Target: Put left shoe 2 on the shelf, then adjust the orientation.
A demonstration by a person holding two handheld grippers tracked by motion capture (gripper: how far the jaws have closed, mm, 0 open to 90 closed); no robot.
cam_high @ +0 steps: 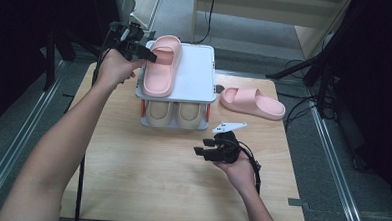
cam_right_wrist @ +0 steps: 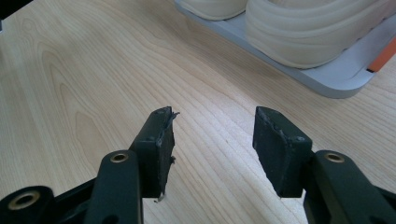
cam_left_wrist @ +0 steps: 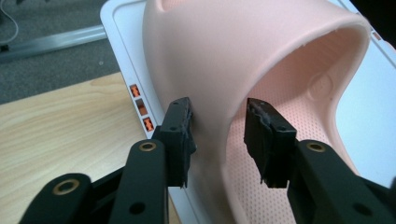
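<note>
Two pink slippers, one on the rack and one off it.

One pink slipper [cam_high: 162, 66] lies on the top shelf of the white shoe rack [cam_high: 198, 73], along its left side; the left gripper [cam_left_wrist: 218, 123] straddles the strap wall, its pads apart and not pressing, so the shoe is released. The second pink slipper [cam_high: 252, 103] lies on the table [cam_high: 146, 173] just right of the rack, and a beige pair [cam_high: 176, 113] fills the lower shelf. The right gripper [cam_right_wrist: 212, 140] hangs open over bare wood in front of the rack. Judging by its thick moulded foam, the slipper should be light, soft and springy, with a matt surface that grips well; the strap arch or its edge looks the best hold, since the sole is wide.
</note>
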